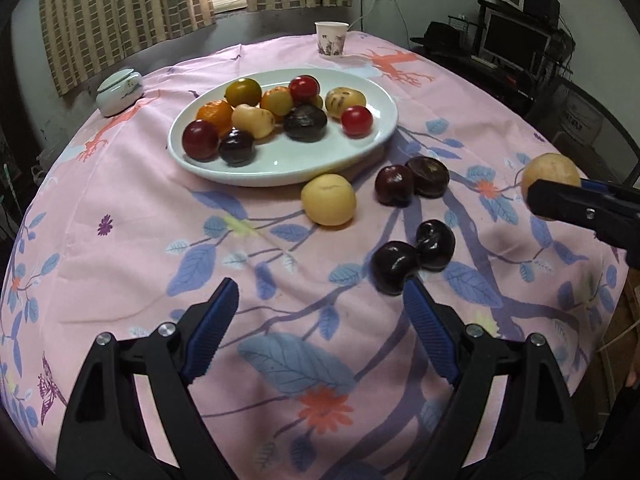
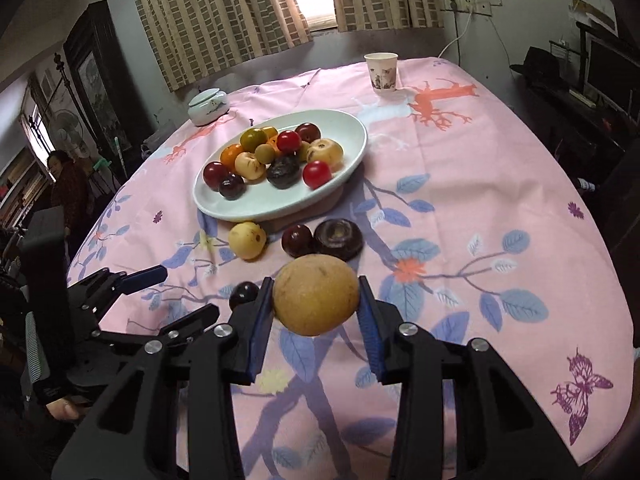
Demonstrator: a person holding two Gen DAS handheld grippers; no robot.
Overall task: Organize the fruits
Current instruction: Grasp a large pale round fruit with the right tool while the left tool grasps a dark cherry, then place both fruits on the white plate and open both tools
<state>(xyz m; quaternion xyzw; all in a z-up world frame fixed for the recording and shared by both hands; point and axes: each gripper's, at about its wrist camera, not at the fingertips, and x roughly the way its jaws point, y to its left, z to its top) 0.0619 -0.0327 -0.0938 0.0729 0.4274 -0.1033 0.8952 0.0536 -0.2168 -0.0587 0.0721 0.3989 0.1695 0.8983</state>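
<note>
While the right gripper point(image 2: 316, 300) pinches a tan round fruit point(image 2: 316, 300) between its two blue pads, that fruit hangs clear of the pink floral tablecloth point(image 2: 500, 168), near the table's front edge. From the left wrist view the same fruit point(image 1: 550, 172) shows at the far right, behind the right gripper's black finger point(image 1: 576, 206). Just beyond it on the cloth lie a yellow fruit point(image 2: 247, 240), a dark red plum point(image 2: 297, 241) and a flat dark fruit point(image 2: 338, 239), the last two touching. Behind them the white oval plate point(image 2: 256, 210) holds a heap of red, orange, yellow and dark fruits. The left gripper point(image 1: 316, 304) hovers with its fingers spread wide and nothing between them, its right fingertip just beside two dark plums point(image 1: 412, 256) that touch each other. A paper cup point(image 2: 381, 73) and a lidded ceramic jar point(image 2: 208, 106) stand at the table's far side.
</note>
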